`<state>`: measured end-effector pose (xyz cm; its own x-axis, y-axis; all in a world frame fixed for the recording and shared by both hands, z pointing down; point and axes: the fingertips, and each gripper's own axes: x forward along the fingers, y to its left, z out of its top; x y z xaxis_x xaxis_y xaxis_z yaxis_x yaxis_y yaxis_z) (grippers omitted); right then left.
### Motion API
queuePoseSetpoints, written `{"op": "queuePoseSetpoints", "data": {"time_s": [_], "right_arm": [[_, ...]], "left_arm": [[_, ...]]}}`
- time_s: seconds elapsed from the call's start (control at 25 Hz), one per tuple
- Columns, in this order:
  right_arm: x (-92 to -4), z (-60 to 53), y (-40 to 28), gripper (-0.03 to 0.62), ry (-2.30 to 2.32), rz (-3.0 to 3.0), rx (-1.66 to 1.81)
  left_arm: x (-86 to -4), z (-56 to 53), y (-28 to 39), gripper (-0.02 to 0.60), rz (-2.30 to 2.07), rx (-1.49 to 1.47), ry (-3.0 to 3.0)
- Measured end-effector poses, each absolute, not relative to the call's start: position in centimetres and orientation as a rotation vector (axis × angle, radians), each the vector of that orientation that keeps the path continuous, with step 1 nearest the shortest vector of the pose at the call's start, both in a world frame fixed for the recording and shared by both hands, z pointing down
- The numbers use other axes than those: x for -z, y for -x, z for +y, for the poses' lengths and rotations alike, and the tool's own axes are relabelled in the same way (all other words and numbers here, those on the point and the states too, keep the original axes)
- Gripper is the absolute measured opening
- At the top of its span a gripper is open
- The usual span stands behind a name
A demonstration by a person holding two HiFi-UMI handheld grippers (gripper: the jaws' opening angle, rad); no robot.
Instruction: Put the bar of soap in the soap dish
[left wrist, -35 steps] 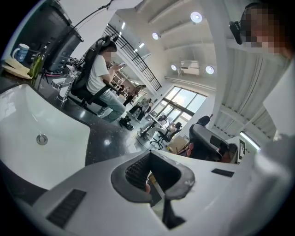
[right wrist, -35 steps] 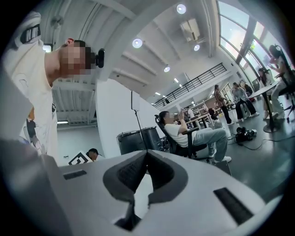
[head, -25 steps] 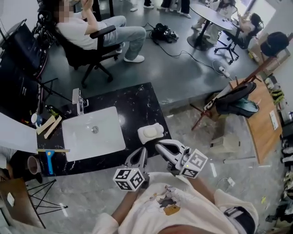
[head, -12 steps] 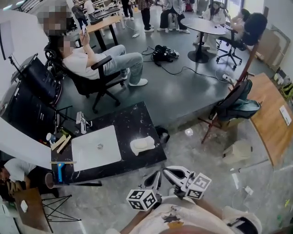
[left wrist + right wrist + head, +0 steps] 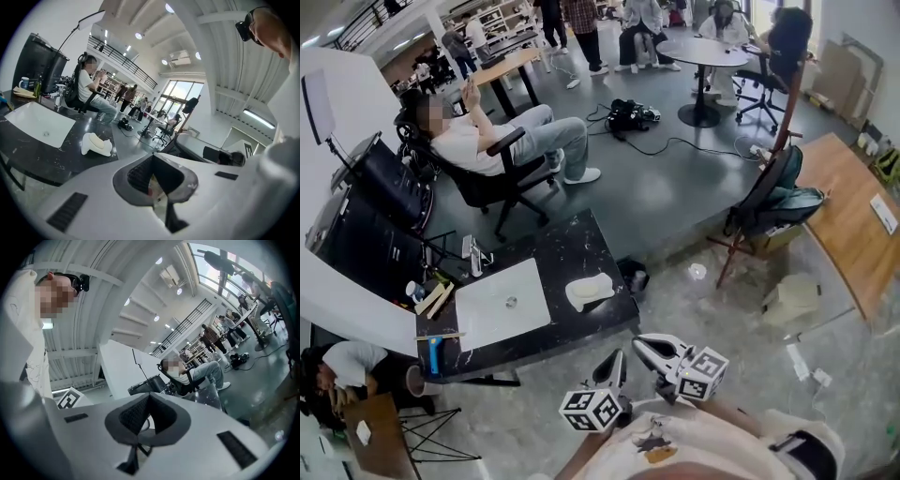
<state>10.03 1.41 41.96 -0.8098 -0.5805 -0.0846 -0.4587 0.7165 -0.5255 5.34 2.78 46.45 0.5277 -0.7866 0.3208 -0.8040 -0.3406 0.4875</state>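
Note:
A white soap dish (image 5: 581, 296) sits on the black marble counter (image 5: 572, 248), right of the white sink (image 5: 502, 300). A cream bar of soap (image 5: 594, 286) lies in it. Both of my grippers hover low in the head view, over the floor and well short of the counter. The left gripper (image 5: 616, 360) is shut and holds nothing. Beside it, the right gripper (image 5: 649, 345) is shut and empty too. In the left gripper view the dish (image 5: 89, 145) with the soap (image 5: 102, 141) lies beyond the closed jaws (image 5: 152, 158). The right gripper (image 5: 149, 398) points level, toward the room.
A tap (image 5: 472, 250), wooden pieces (image 5: 436, 298) and a blue-handled tool (image 5: 432, 357) lie round the sink. A person sits in an office chair (image 5: 492, 183) behind the counter. A bag on a stand (image 5: 780, 208), a box (image 5: 793, 298) and a wooden table (image 5: 848, 220) are at right.
The counter has drawn away and looks smaller; both grippers have pulled back from it, toward the person's body. Both stay shut. The soap rests in the dish throughout.

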Motion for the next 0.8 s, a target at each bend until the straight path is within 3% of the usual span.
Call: {"op": "queuePoseSetpoints", "data": {"time_s": [0.44, 0.8], "right_arm": [[-44.4, 2.5, -6.8, 0.005, 0.830, 2.725, 0.810], [-44.5, 1.7, -8.3, 0.005, 0.858, 2.715, 0.810]], "left_arm": [[-46.3, 3.7, -3.1, 0.006, -1.354, 0.031, -2.151], [-46.0, 3.7, -3.8, 0.006, -1.371, 0.045, -2.150]]}}
